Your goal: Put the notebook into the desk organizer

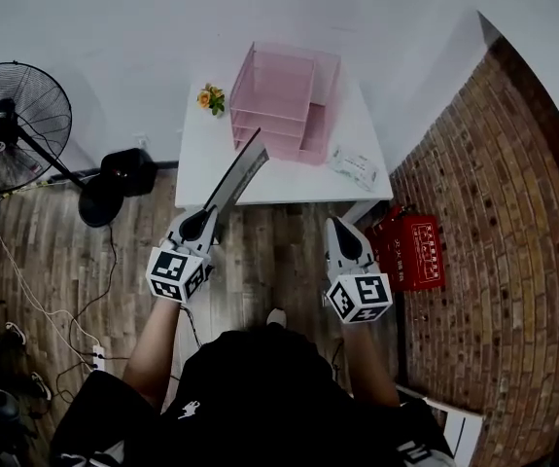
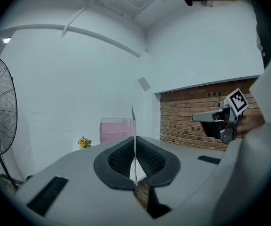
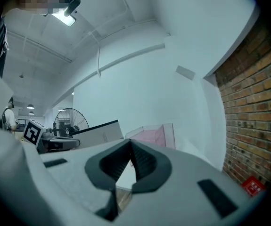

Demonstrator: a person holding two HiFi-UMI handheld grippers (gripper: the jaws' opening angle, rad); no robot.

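Table [image 1: 201, 168], white, stands ahead against the wall, with the pink desk organizer [image 1: 281, 100] on its back part. The notebook [image 1: 235, 175] is clamped at its near end in my left gripper [image 1: 207, 218], jaws pressed tight on it, and it points toward the table. My right gripper [image 1: 338, 226] is closed and holds nothing. I think I must lay the notebook flat, aim at one open shelf, and avoid the small flower [image 1: 211, 97].

Head view sits above the person, aimed fwd & steeply down, table [image 1: 201, 178] well ahead. Left gripper view & right gripper view ride low, right behind own jaws, facing roughly level. All 3 share the pink organizer [image 1: 284, 100] at the table's far edge + brick wall [image 1: 493, 193].
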